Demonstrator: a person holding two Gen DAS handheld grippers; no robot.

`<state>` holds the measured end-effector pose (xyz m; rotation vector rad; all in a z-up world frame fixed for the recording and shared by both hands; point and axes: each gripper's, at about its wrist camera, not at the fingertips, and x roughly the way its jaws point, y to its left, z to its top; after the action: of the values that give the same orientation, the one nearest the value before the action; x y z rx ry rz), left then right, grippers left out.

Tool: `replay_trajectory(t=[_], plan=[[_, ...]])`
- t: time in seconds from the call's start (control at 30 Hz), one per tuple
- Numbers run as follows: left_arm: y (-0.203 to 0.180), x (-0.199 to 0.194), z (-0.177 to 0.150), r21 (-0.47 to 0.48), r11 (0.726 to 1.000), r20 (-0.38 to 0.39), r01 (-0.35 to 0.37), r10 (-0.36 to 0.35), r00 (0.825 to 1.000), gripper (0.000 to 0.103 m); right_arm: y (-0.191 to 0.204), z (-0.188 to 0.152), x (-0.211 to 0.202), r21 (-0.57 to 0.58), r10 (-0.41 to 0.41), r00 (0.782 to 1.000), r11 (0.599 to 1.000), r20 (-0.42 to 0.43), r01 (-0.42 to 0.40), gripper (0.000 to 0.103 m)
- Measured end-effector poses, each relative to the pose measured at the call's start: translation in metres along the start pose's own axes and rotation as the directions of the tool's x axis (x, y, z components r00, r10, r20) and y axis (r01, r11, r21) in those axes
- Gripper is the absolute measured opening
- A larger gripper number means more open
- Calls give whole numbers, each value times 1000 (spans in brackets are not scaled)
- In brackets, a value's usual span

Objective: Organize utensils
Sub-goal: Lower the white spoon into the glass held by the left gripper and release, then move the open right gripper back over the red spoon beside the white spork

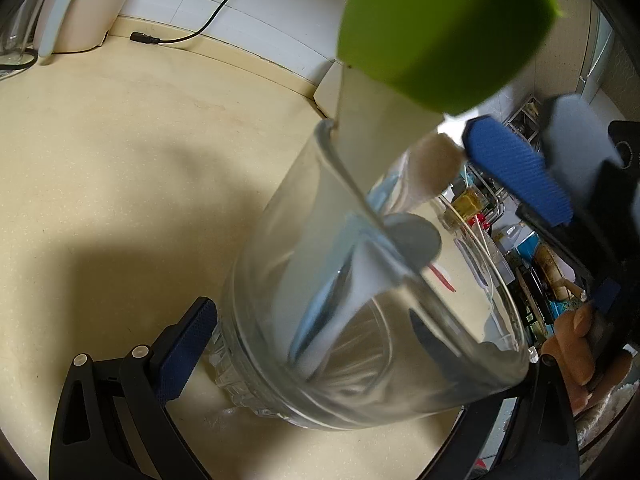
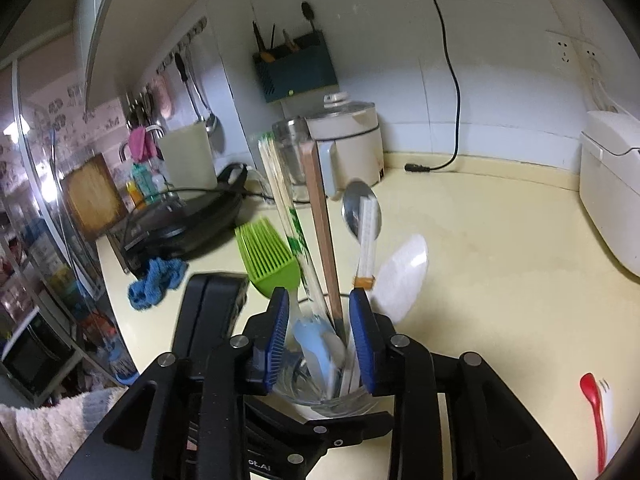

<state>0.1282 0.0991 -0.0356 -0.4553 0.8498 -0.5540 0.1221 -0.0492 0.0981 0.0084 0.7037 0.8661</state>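
A clear glass [image 1: 280, 240] stands on the cream counter with my left gripper [image 1: 312, 312] shut on its base, one blue pad [image 1: 188, 344] against the wall. Out of it rise a green silicone brush [image 2: 266, 256], packed chopsticks [image 2: 280, 200], a wooden stick [image 2: 322, 236], a metal spoon [image 2: 356, 204] and a white spoon [image 2: 402, 276]. My right gripper [image 2: 320, 300] hangs over the glass rim [image 2: 340, 408], open, its pads [image 2: 364, 340] either side of the handles without pressing them. The left wrist view shows its blue pad [image 1: 516, 172] beside a beige handle end [image 1: 436, 156].
A red spoon [image 2: 592, 404] lies on the counter [image 2: 500, 280] at the right. A white appliance [image 2: 612, 196] stands far right, a rice cooker [image 2: 352, 148] and a black griddle [image 2: 188, 224] behind the glass. A blue cloth [image 2: 156, 276] lies left; a loose plug [image 2: 416, 168] rests by the wall.
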Motion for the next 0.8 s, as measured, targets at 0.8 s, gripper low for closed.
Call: replay_trajectory(t=[0.8], plan=[[0,0,0,0,1000,0,0,0,1000,100,-134,-82,-76,248,-393,917,884,-68,397,32]])
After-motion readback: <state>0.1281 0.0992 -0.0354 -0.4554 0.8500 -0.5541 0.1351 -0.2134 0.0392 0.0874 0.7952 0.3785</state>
